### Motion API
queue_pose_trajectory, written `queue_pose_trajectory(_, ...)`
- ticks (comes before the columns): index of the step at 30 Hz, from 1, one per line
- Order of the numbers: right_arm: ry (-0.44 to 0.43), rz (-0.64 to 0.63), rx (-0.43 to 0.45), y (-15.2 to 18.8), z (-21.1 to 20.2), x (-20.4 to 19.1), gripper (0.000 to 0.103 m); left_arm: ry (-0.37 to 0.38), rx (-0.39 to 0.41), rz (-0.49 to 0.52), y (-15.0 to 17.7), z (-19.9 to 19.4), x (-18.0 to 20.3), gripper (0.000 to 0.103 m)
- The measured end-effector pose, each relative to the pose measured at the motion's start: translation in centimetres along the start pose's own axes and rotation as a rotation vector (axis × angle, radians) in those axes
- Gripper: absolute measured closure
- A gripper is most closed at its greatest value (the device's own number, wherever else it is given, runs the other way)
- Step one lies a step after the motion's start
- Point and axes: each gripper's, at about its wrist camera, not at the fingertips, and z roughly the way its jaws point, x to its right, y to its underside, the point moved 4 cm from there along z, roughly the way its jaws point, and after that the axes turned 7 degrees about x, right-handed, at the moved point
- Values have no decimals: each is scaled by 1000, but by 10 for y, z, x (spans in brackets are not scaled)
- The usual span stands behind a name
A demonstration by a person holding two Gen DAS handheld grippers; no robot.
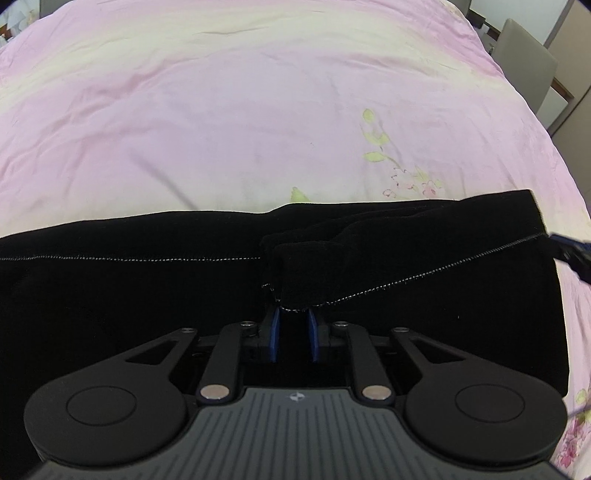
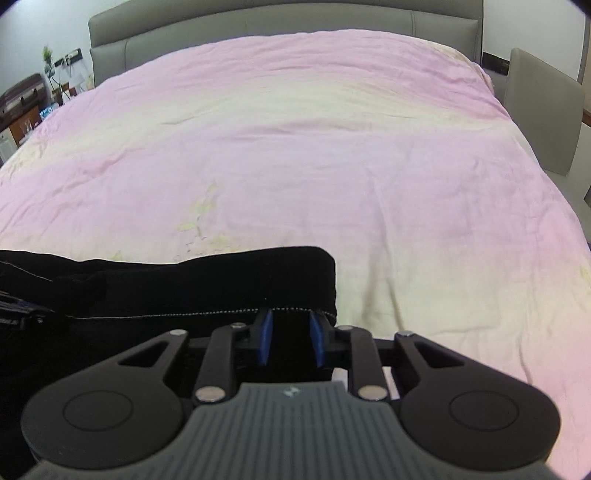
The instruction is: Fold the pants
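Black pants with white-stitched seams lie across the near part of a pink bed cover. My left gripper is shut on a bunched fold of the pants at a seam, which rises slightly between the blue pads. In the right wrist view, my right gripper is shut on the stitched edge of the pants near their right end. The right gripper's blue tip shows at the pants' right edge, and the left gripper shows dimly at the far left.
The pink cover, printed with flowers, stretches far ahead to a grey headboard. A grey chair stands by the bed's right side. A bedside table with clutter is at the back left.
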Motion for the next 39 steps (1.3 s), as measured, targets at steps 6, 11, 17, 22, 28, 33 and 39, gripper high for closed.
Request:
queue_pose_trajectory(6, 24, 45, -135, 17, 57, 14, 85, 39, 1, 1, -2, 6, -3, 76)
queue_pose_trajectory(11, 34, -14, -93, 9, 23, 4, 83, 39, 23, 8, -2, -19, -4, 64)
queue_pose_trajectory(17, -18, 17, -16, 37, -61, -12, 83, 124, 130, 39, 10, -78, 17, 64)
queue_pose_trajectory(22, 11, 52, -43, 82, -74, -17, 83, 49, 122, 130, 32, -72, 43, 66)
queue_pose_trajectory(28, 43, 34, -81, 118, -63, -23, 84, 7, -35, -12, 62, -30, 21, 68)
queue_pose_trajectory(33, 52, 30, -97, 125, -47, -24, 84, 28, -39, -83, 78, -18, 16, 66)
queue_pose_trajectory(39, 48, 2, -74, 108, -71, -35, 75, 49, 52, -63, 79, -66, 6, 62)
